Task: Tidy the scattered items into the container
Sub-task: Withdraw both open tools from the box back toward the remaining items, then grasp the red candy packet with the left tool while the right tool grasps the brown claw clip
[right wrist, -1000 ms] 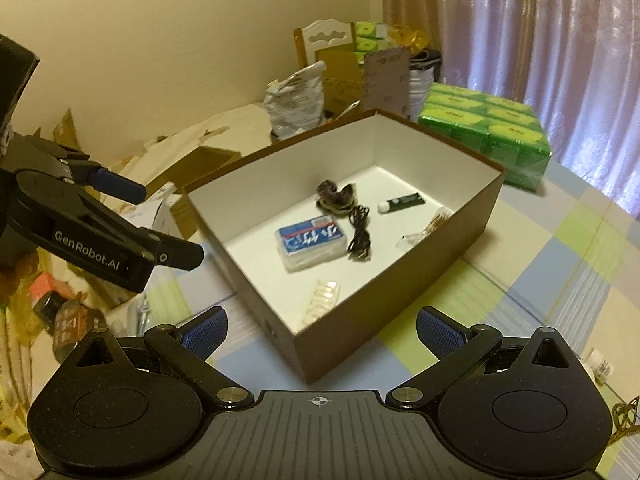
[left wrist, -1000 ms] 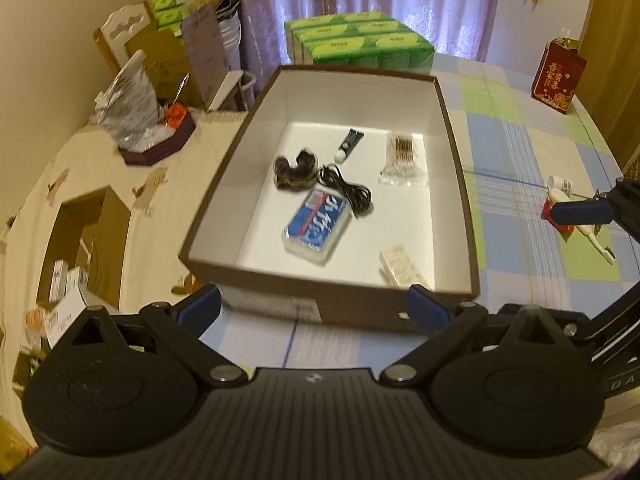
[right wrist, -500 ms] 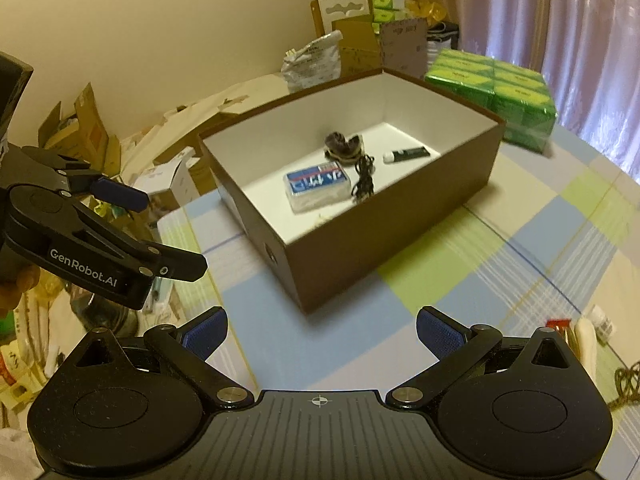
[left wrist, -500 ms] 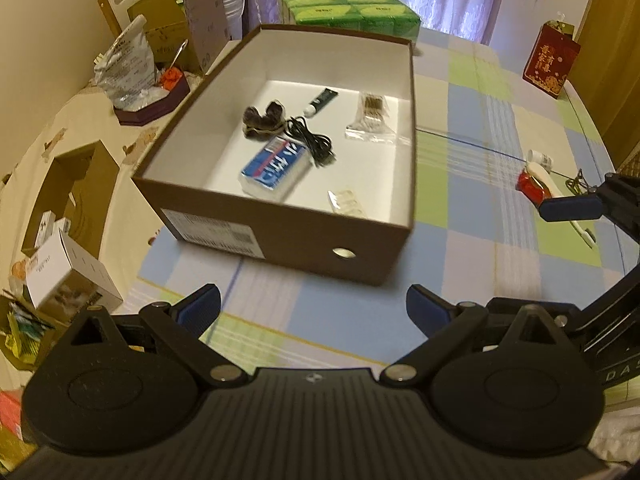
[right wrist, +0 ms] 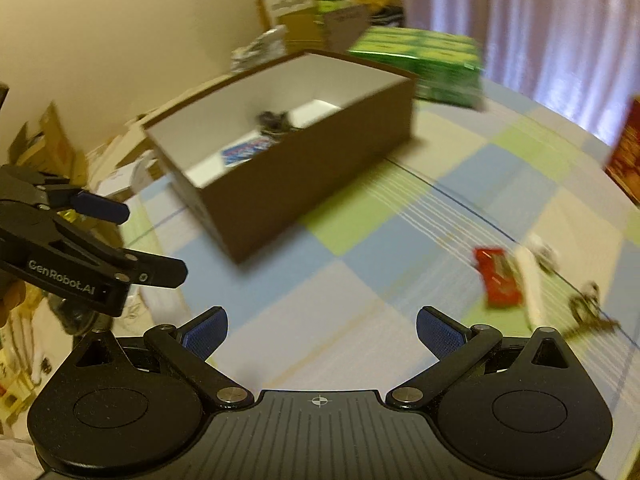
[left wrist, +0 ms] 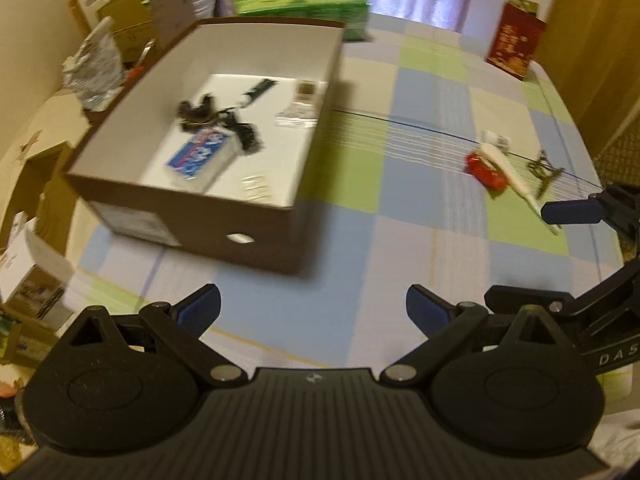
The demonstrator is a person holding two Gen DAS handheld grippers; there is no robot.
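Both tongs, left gripper and right gripper, gape wide, empty, over bare checked tablecloth; brown cardboard box at ten o'clock, red packet at two o'clock.

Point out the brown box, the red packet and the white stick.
Brown box (left wrist: 192,236), left wrist view, near outer wall.
Red packet (left wrist: 486,169), left wrist view, its middle.
White stick (left wrist: 516,176), left wrist view, mid-shaft.

Matt brown cardboard box, woven checked cloth, glossy red packet
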